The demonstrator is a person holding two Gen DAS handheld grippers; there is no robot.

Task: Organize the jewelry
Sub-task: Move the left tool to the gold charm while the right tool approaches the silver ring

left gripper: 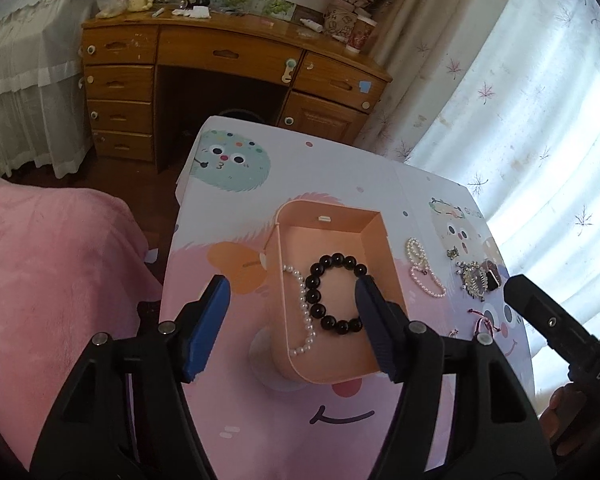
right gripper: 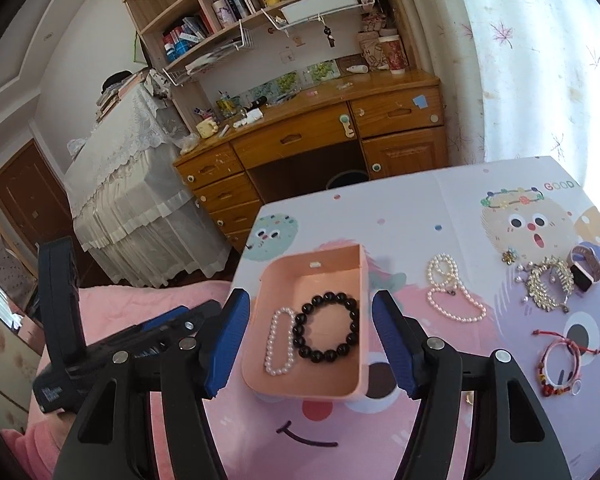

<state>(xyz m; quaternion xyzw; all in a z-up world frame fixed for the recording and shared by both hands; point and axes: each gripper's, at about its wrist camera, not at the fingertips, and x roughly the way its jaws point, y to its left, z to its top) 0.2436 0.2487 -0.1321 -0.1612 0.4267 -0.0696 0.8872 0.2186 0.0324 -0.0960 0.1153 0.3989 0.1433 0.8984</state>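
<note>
Jewelry is split between a peach-pink open box (right gripper: pixel 304 384) and the cartoon-printed tabletop (right gripper: pixel 420 208). Inside the box lie 2 bracelets side by side and touching: a black bead bracelet (right gripper: pixel 327 327) and a small white pearl bracelet (right gripper: pixel 279 341). To the right of the box on the tabletop rest a looped pearl strand (right gripper: pixel 452 290), a rhinestone hair clip (right gripper: pixel 548 284), a watch with a mauve strap (right gripper: pixel 586 274) and a bunch of red cord bracelets (right gripper: pixel 558 364). The left gripper (left gripper: pixel 292 292) has its blue fingers spread, one outside the box's left wall and the other over the box interior at the black beads, gripping nothing. The right gripper (right gripper: pixel 310 308) also stands apart, straddling the box with nothing clamped.
</note>
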